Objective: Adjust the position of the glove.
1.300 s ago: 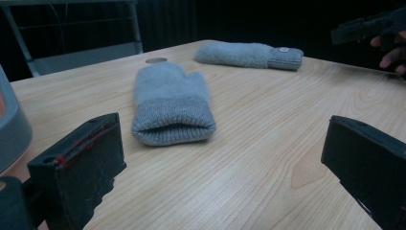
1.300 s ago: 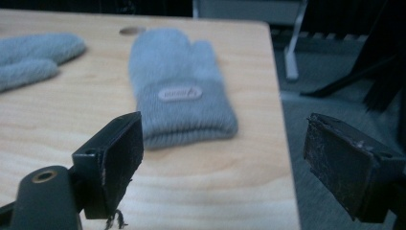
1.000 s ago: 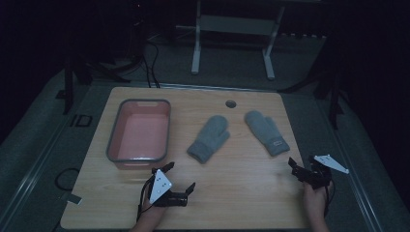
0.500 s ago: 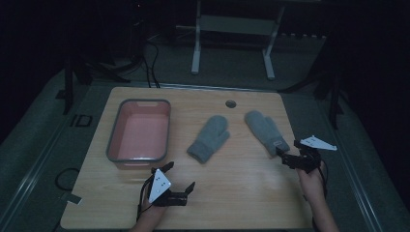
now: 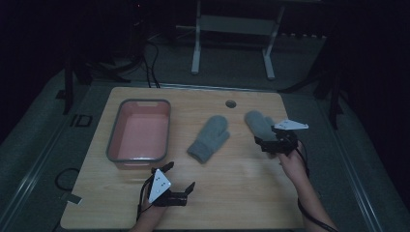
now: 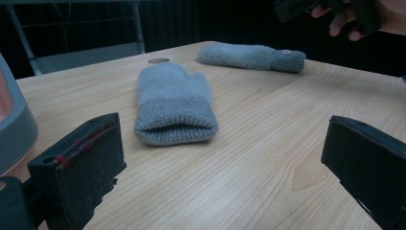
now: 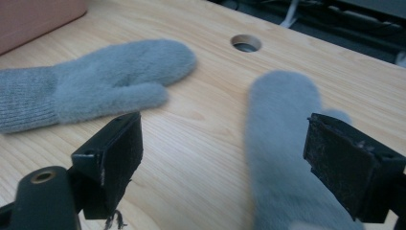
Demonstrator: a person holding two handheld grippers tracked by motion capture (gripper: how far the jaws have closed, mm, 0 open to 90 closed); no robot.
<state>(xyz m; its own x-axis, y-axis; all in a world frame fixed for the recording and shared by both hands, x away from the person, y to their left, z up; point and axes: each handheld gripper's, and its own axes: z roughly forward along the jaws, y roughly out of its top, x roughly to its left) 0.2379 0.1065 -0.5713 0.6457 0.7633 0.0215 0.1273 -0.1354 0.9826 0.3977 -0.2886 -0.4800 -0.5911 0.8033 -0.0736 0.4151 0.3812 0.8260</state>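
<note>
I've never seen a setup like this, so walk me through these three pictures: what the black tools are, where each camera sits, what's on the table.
A person holds a two-jaw gripper in each hand. The high view looks down on the wooden table: left gripper near the front edge, right gripper at the right mitten. The other two cameras ride on the grippers, looking out between their own black jaws. On the table lie two grey mittens, the left mitten mid-table, and a grey tub with a pink inside. Both grippers are open and hold nothing.
</note>
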